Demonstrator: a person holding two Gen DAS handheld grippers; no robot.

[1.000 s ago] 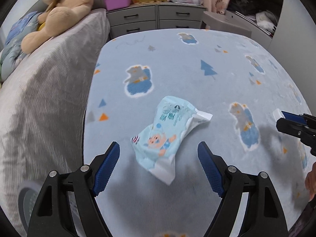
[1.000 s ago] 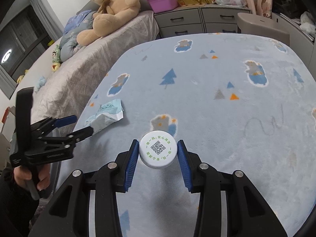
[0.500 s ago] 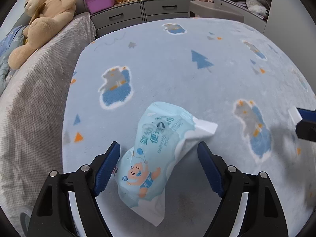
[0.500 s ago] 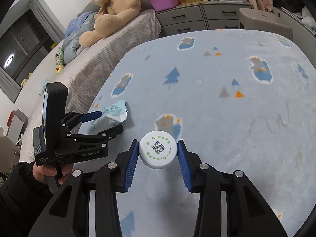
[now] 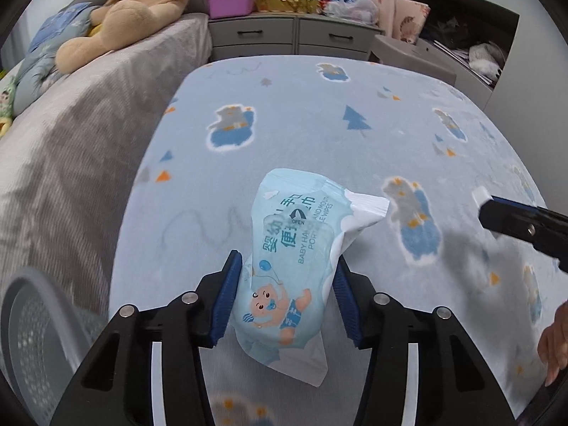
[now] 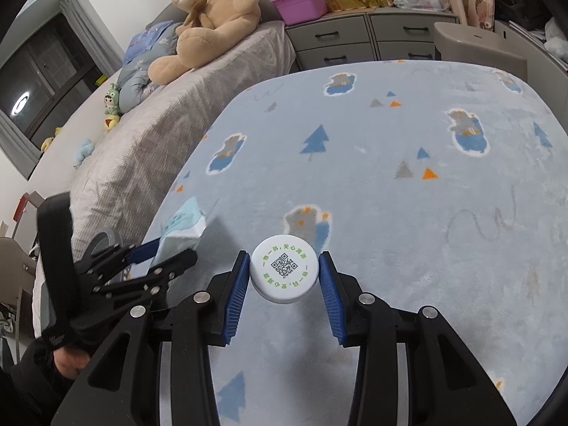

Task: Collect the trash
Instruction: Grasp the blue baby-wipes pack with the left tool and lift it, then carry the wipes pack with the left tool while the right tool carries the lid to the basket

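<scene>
My left gripper (image 5: 285,291) is shut on a light blue baby wipes packet (image 5: 294,255) with a cartoon baby printed on it, and holds it over the blue patterned blanket (image 5: 301,124). The packet also shows in the right wrist view (image 6: 181,229), between the left gripper's blue fingers (image 6: 142,250). My right gripper (image 6: 282,275) is shut on a white round bottle cap (image 6: 283,271) with a QR code on top. The right gripper's tip shows at the right edge of the left wrist view (image 5: 514,220).
A grey mesh waste bin (image 5: 39,340) stands at the lower left beside the bed. A grey ribbed bolster (image 5: 71,149) with a teddy bear (image 5: 131,10) lies on the left. Grey drawers (image 5: 294,37) with a purple tub (image 5: 230,0) stand at the back.
My left gripper has closed on the wipes packet, which was lying between its open fingers, and has lifted it. My right gripper has kept hold of the cap.
</scene>
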